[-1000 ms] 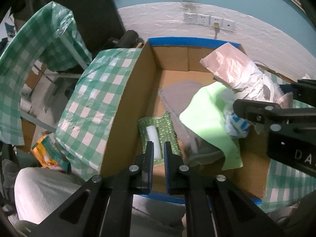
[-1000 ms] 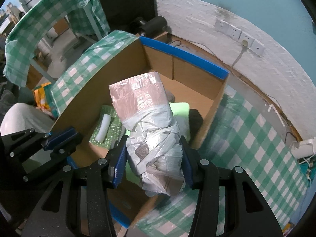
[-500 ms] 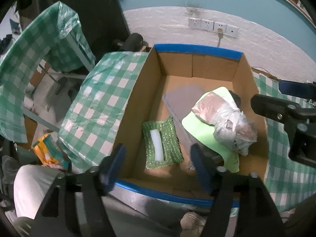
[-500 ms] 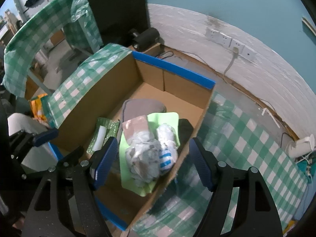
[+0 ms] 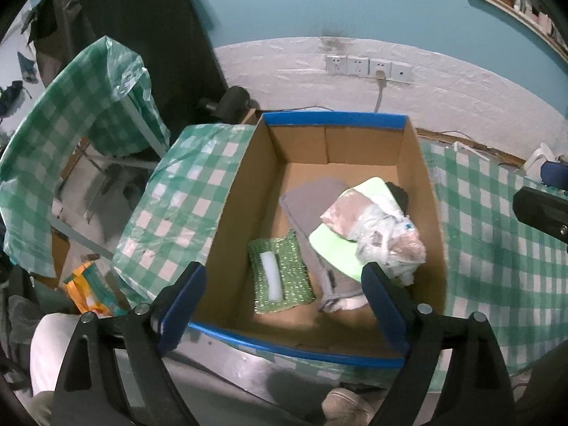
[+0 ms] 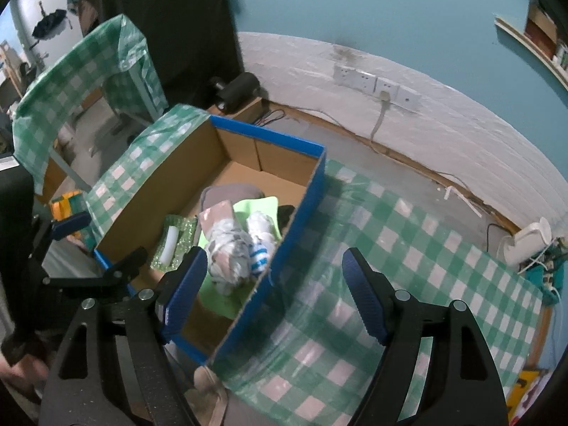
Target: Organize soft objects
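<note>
While both claws hang over the carton with nothing in them, the left gripper (image 5: 282,291) has its blue-padded jaws spread wide and still opening, the gap between them empty, looking down into the box. The right gripper (image 6: 273,284) stands well open too, holding nothing; its jaws straddle the box's blue-taped right wall, one finger over the inside and the other over the tablecloth.

Below them the cardboard box (image 5: 355,142), its rim edged in blue tape, holds all the soft things. A crumpled plastic-wrapped bundle (image 5: 376,230), pinkish at one end and white with a bit of blue print at the other, lies free against the right wall. It rests on a light green sheet (image 5: 337,252), which in turn overlaps a grey folded cloth (image 5: 312,198) running down the middle of the floor. Left of the grey cloth, near the front, sits a green glittery pad (image 5: 294,277) with a white strip along its centre. Something dark (image 5: 399,193) peeks out behind the bundle, in the right rear; I cannot tell what it is.

Green-and-white checked plastic cloth (image 6: 408,248) covers the surface on either side of the box. Beyond it run a white brick wall with a row of sockets (image 5: 369,67), one with a plug in it.
</note>
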### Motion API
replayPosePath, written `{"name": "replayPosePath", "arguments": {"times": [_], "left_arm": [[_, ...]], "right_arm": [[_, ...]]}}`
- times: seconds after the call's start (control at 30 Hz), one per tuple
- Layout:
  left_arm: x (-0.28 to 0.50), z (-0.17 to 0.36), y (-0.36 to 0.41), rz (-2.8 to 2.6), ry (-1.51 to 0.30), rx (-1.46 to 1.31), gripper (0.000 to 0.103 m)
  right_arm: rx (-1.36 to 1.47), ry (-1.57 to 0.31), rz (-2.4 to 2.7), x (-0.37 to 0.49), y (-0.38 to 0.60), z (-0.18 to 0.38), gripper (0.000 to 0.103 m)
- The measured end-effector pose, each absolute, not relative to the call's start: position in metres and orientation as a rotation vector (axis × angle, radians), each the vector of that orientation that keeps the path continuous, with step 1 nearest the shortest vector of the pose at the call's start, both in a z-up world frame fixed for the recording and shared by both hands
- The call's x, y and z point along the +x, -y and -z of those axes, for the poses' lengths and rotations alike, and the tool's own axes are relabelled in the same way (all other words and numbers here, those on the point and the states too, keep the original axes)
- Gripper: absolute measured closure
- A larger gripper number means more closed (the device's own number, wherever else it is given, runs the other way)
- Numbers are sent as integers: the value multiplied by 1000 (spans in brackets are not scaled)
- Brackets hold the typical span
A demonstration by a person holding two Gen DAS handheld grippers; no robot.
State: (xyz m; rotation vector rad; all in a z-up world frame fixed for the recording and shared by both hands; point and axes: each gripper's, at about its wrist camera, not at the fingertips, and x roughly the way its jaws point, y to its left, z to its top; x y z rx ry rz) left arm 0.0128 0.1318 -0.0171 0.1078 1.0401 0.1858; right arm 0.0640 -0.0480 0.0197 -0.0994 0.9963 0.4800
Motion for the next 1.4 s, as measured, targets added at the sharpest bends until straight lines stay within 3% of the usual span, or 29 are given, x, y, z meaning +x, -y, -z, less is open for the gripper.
{"name": "replayPosePath", "arguments": {"times": [0.4, 0.47, 1.4], "left_arm": [[0, -14, -96, -104, -965, 133, 7], [-2, -20, -89, -84, -946, 143, 1], [4, -13, -48, -36, -982, 199, 1]], "right_arm": [[-63, -918, -415, 35, 101, -36, 25], [-77, -911, -394, 32, 107, -36, 25], [-20, -925, -341, 25, 148, -18, 25]]}}
